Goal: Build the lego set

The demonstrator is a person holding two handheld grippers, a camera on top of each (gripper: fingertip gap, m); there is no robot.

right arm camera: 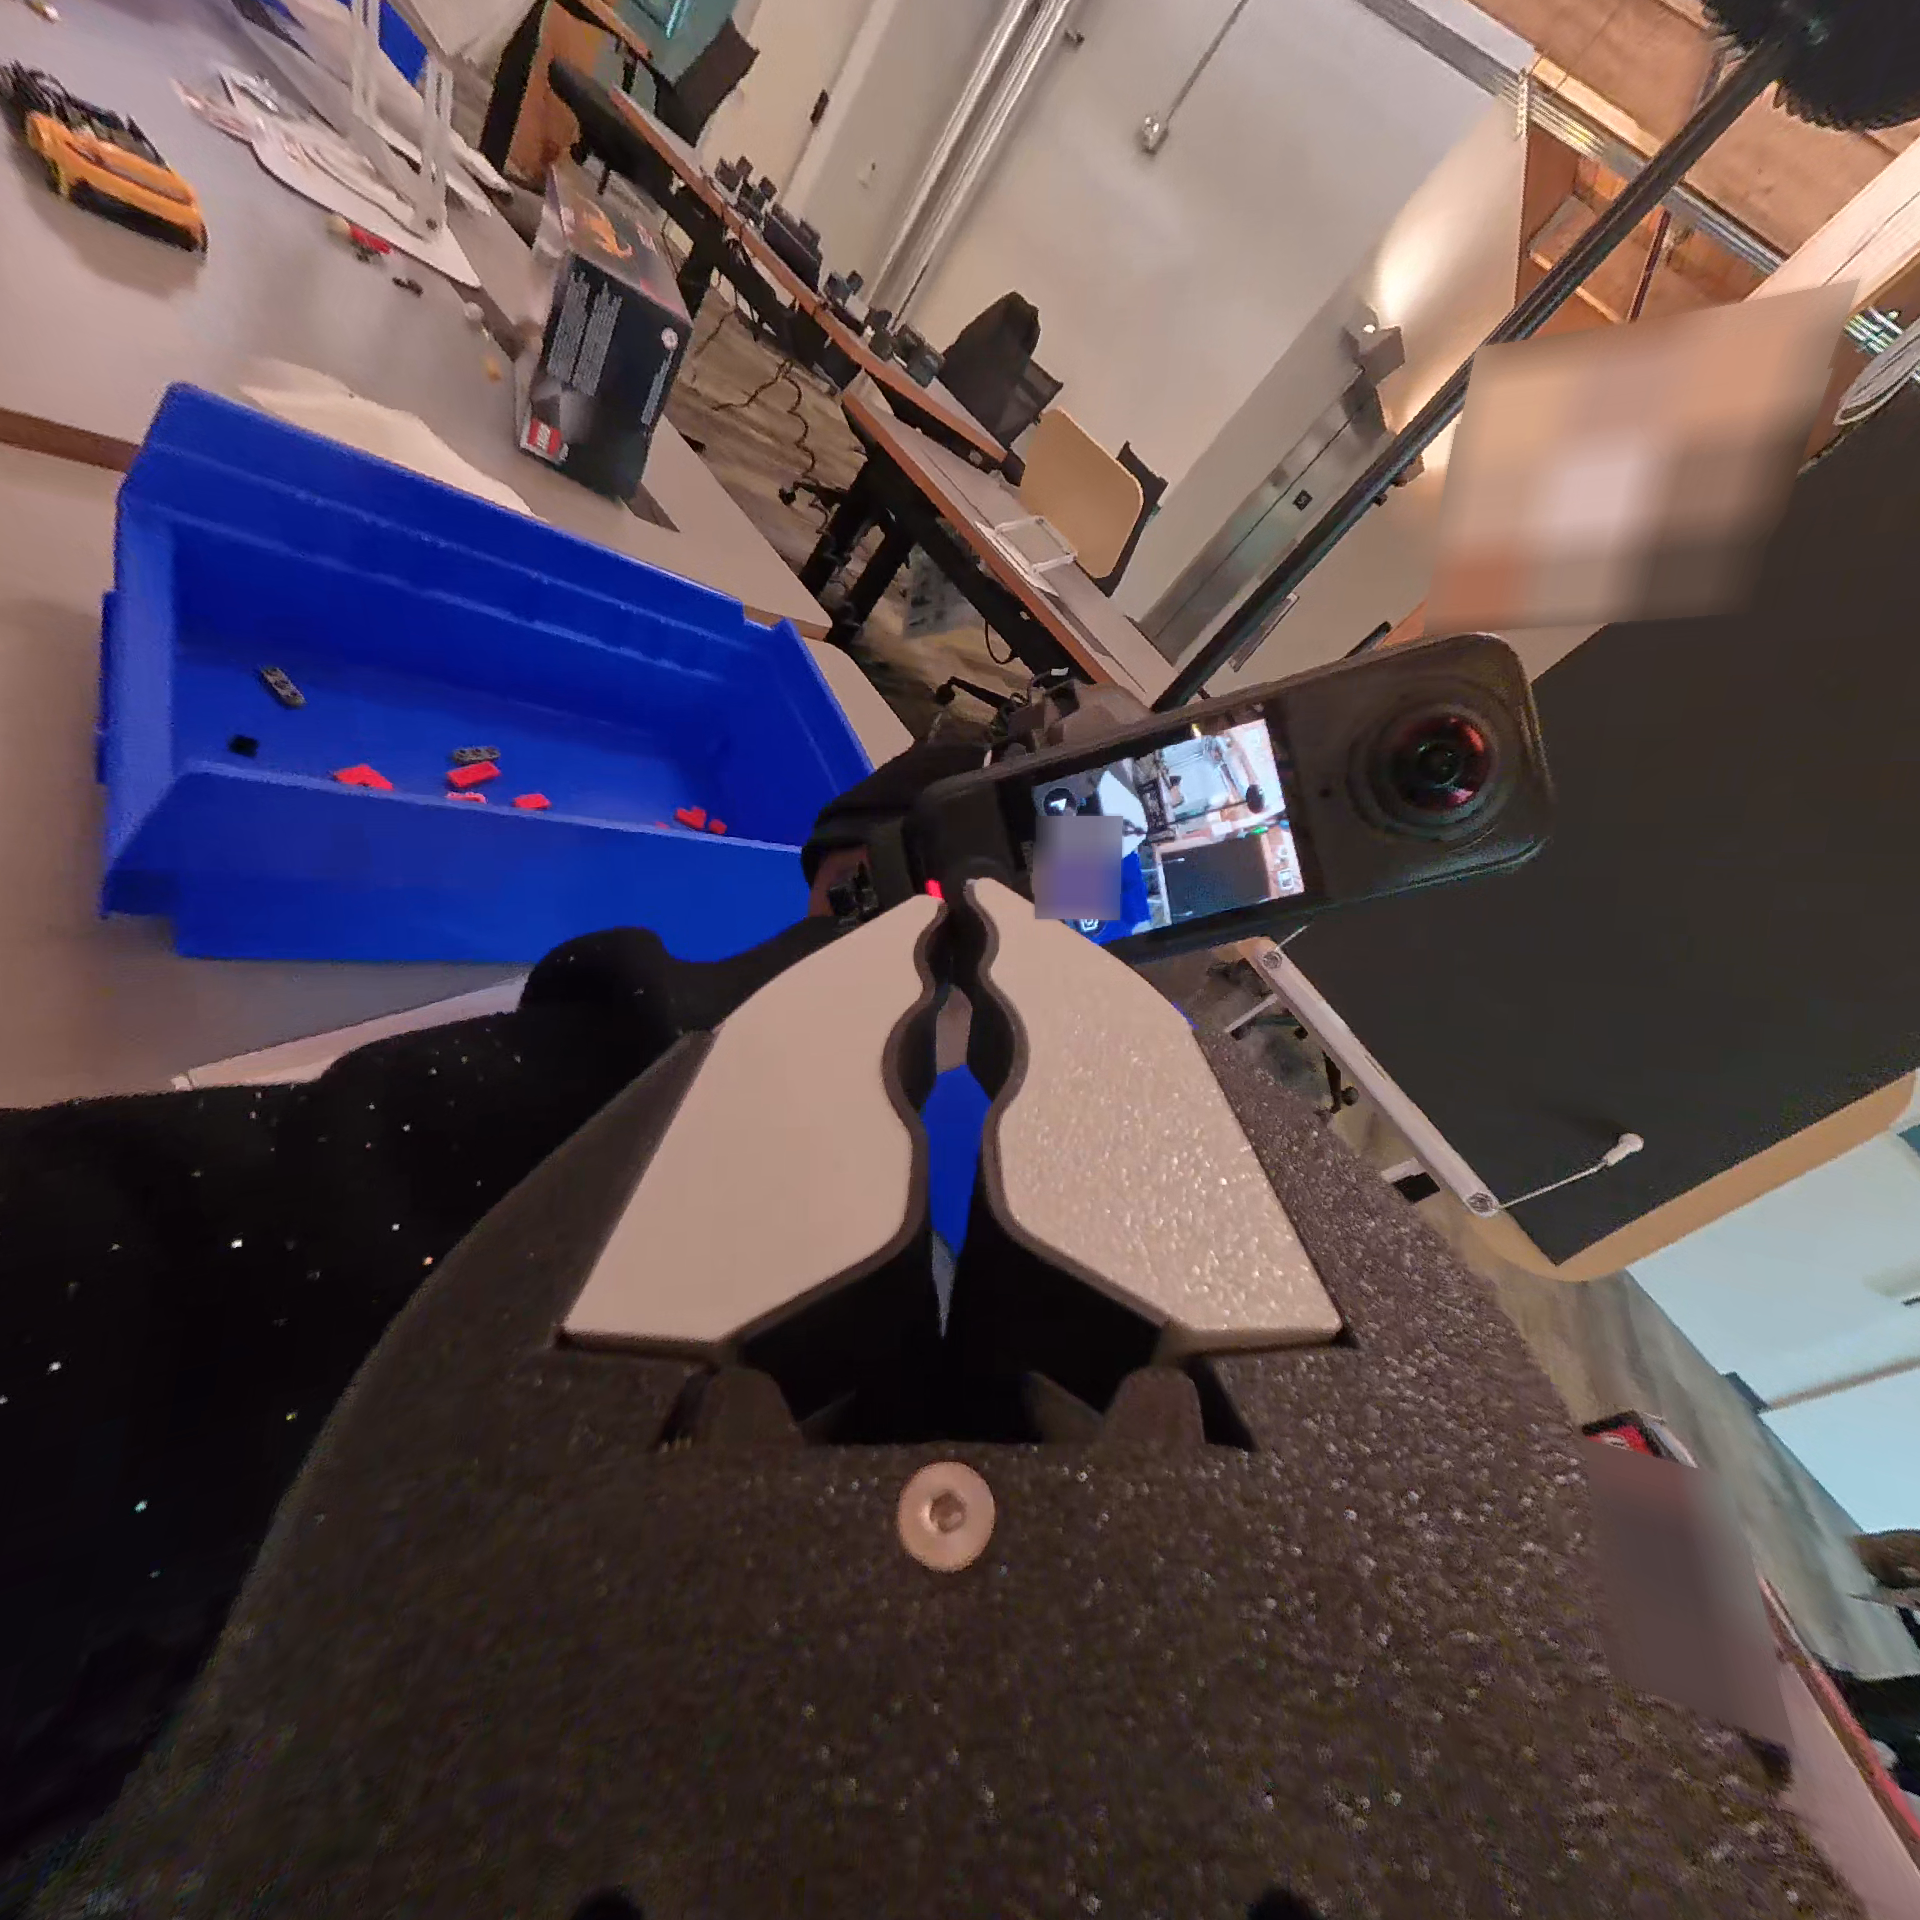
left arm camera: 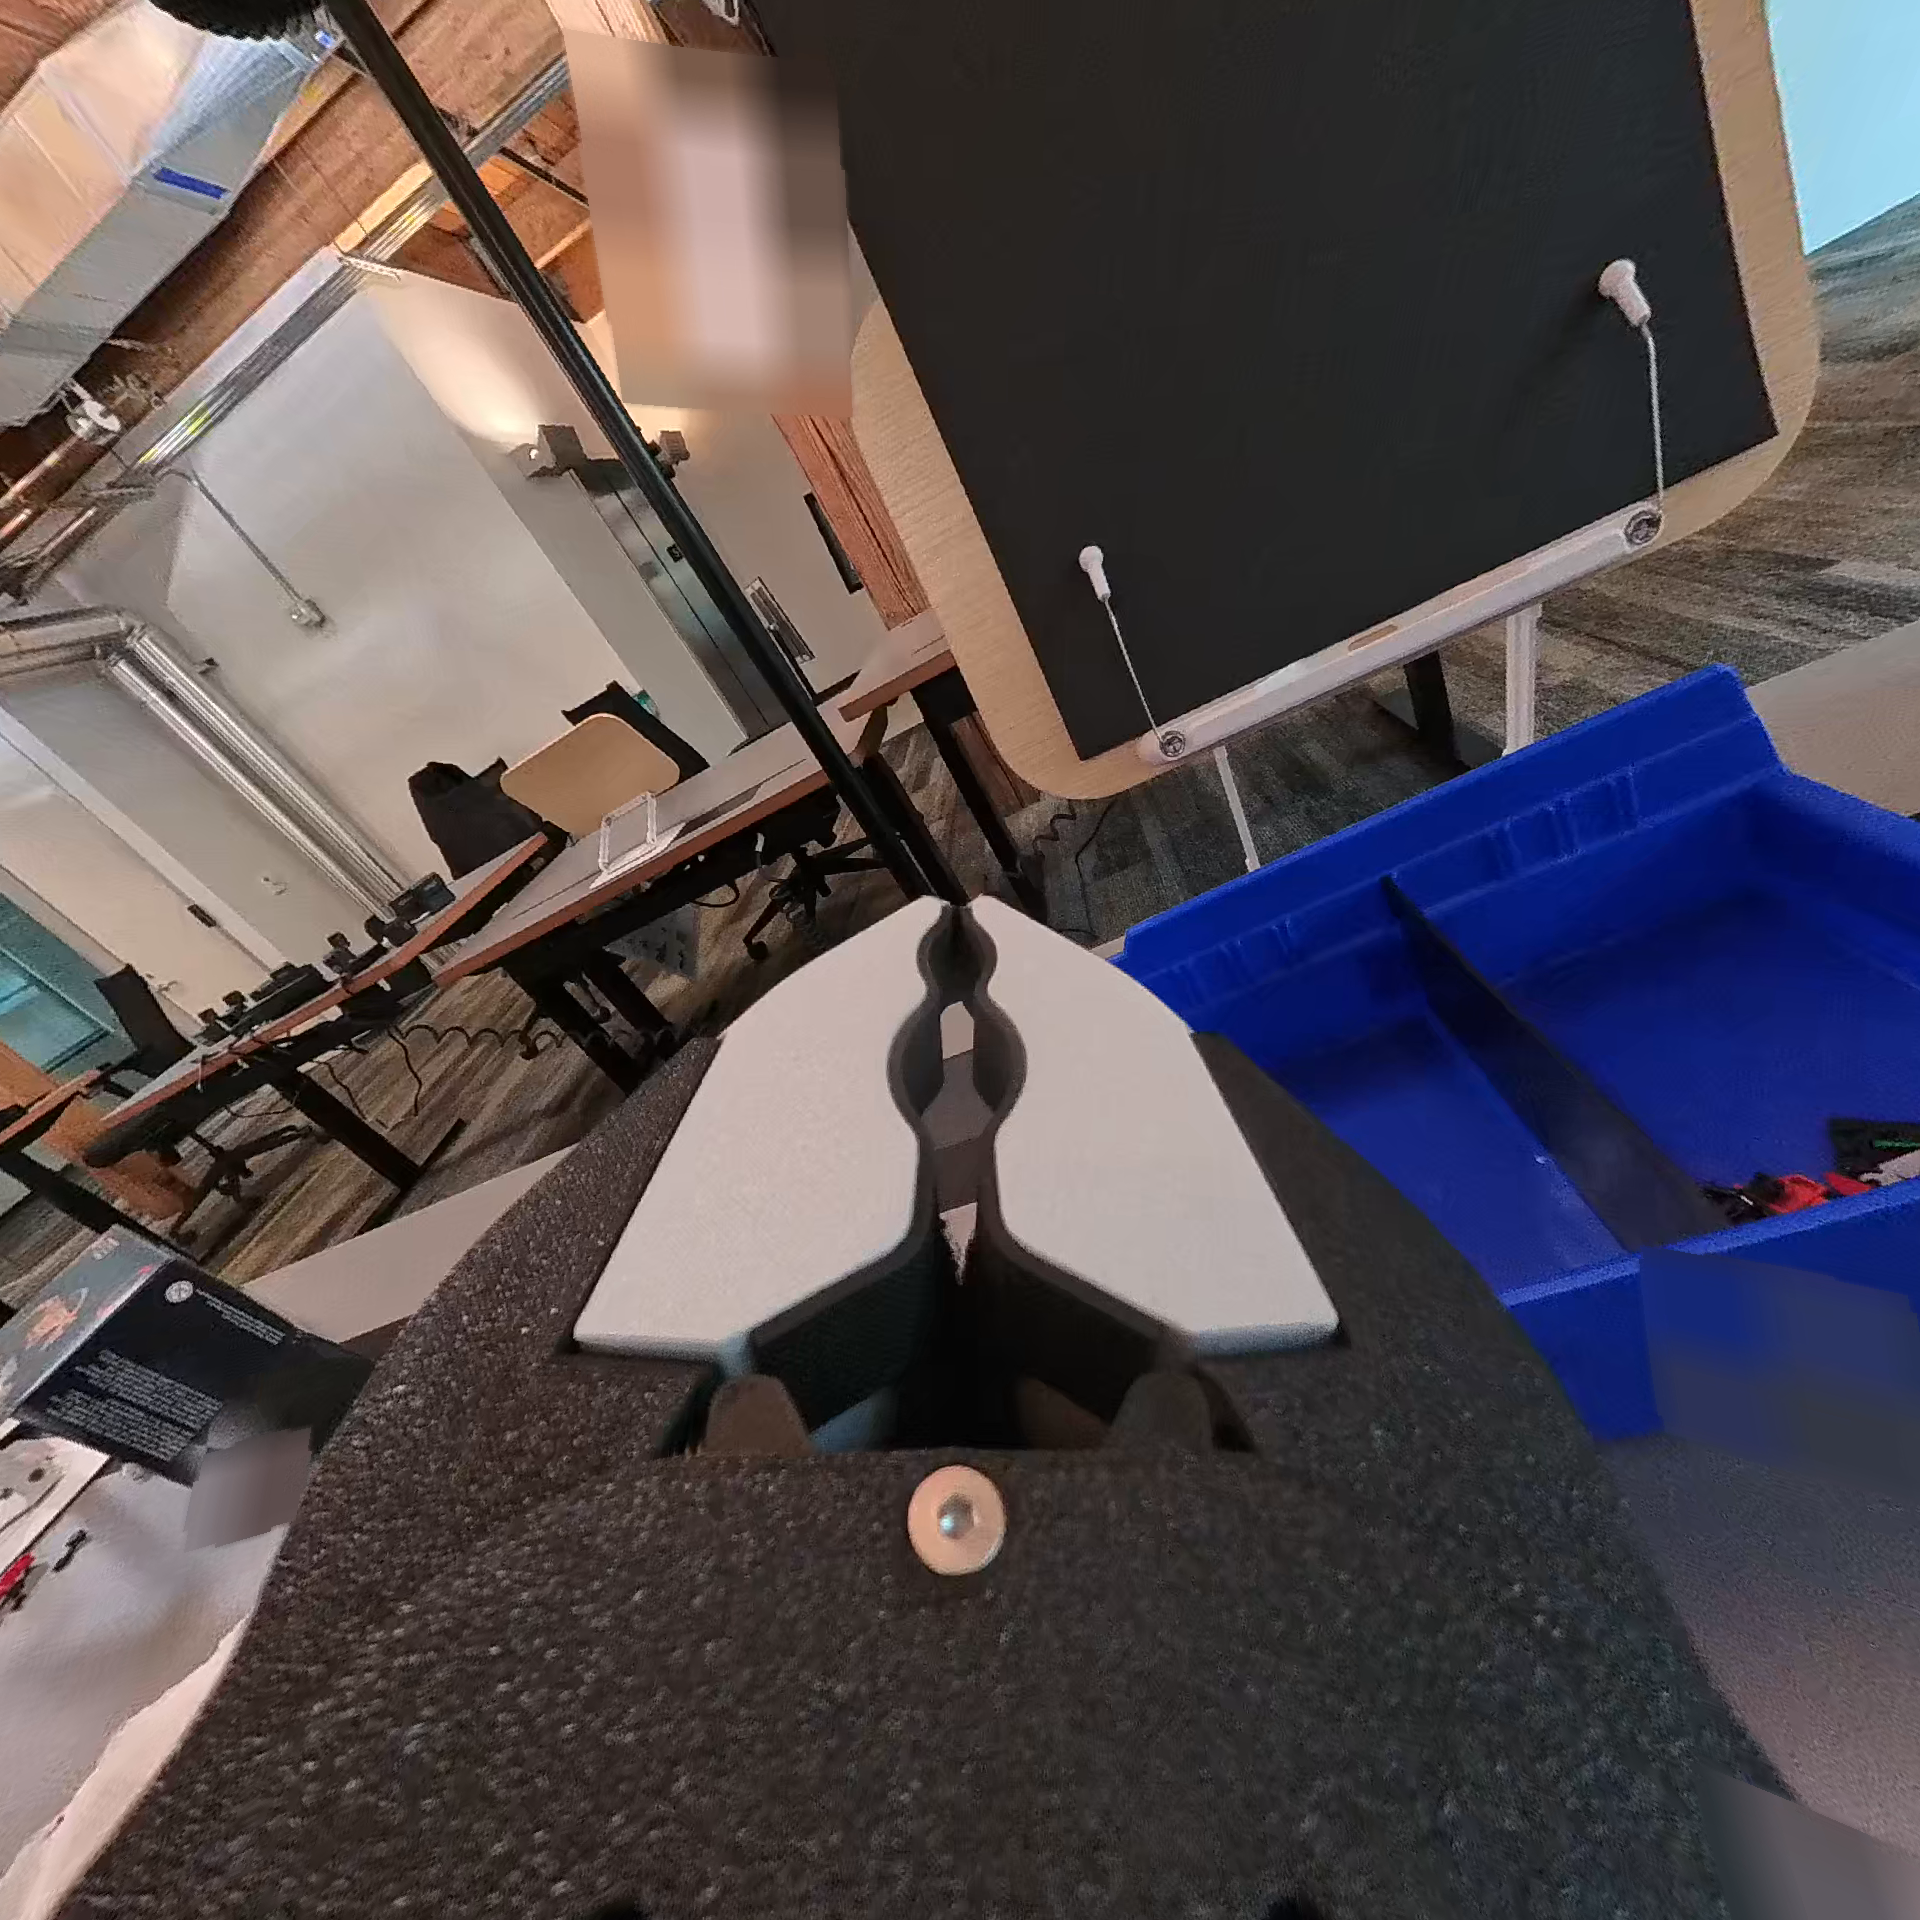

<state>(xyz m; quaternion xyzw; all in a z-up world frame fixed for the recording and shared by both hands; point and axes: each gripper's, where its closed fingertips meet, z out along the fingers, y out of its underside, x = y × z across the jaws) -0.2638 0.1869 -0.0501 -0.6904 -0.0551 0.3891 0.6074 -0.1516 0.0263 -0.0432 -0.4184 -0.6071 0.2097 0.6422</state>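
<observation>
My left gripper (left arm camera: 957,920) is shut and empty, raised above the table and tilted up toward the room. A blue bin (left arm camera: 1558,997) lies to its right, with red and black lego pieces (left arm camera: 1808,1190) in its near corner. My right gripper (right arm camera: 956,914) is shut and empty, held just in front of a camera (right arm camera: 1299,800) on the other gripper. The blue bin (right arm camera: 312,883) also shows in the right wrist view, with several red lego pieces (right arm camera: 473,774) and small black ones (right arm camera: 281,686) on its floor. An orange lego car (right arm camera: 114,171) sits at the far left of the table.
A dark lego box (right arm camera: 603,384) stands behind the bin; it also shows in the left wrist view (left arm camera: 135,1361) beside loose papers (left arm camera: 62,1496). Instruction sheets (right arm camera: 343,156) lie near the car. A black board on a stand (left arm camera: 1299,343) and a black pole (left arm camera: 644,468) rise beyond the table. About 20 cm separates my left fingertips from my right.
</observation>
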